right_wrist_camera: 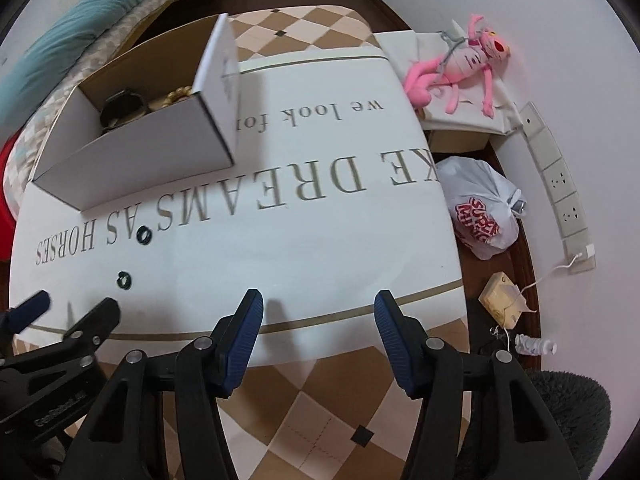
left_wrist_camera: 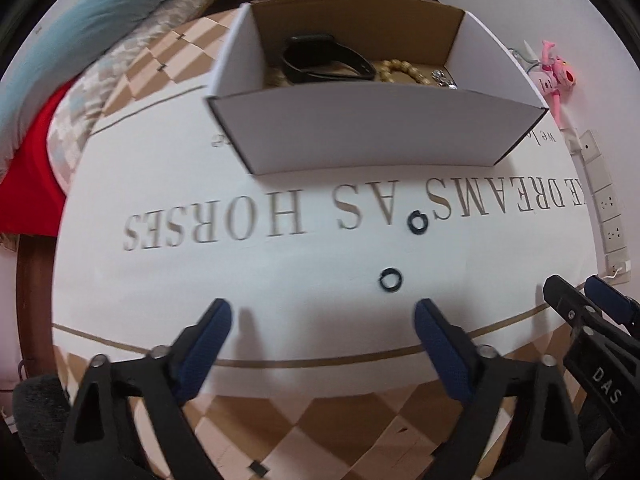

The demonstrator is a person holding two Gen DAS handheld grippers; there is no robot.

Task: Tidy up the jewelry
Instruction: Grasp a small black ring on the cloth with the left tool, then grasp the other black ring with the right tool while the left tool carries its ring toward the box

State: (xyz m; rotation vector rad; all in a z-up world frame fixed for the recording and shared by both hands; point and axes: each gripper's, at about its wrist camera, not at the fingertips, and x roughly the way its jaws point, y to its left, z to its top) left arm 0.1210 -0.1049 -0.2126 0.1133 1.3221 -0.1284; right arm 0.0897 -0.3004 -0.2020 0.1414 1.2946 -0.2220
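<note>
Two small black rings lie on the white printed cloth: the near ring [left_wrist_camera: 390, 280] [right_wrist_camera: 123, 279] and the far ring [left_wrist_camera: 417, 221] [right_wrist_camera: 144, 236]. An open white cardboard box [left_wrist_camera: 368, 136] [right_wrist_camera: 140, 160] stands behind them, holding a black bracelet [left_wrist_camera: 320, 58] [right_wrist_camera: 122, 106], gold beads [left_wrist_camera: 396, 69] [right_wrist_camera: 176, 96] and a silvery piece [left_wrist_camera: 442, 78]. My left gripper [left_wrist_camera: 324, 320] is open and empty, just short of the near ring. My right gripper [right_wrist_camera: 319, 312] is open and empty, to the right of both rings. Its tip shows in the left wrist view [left_wrist_camera: 588, 300].
The cloth [right_wrist_camera: 320, 240] covers a table with a checkered border [right_wrist_camera: 320, 420]. A pink plush toy [right_wrist_camera: 460, 68], a plastic bag [right_wrist_camera: 480, 208] and wall sockets [right_wrist_camera: 560, 184] are at the right. Bedding [left_wrist_camera: 80, 40] lies at the left.
</note>
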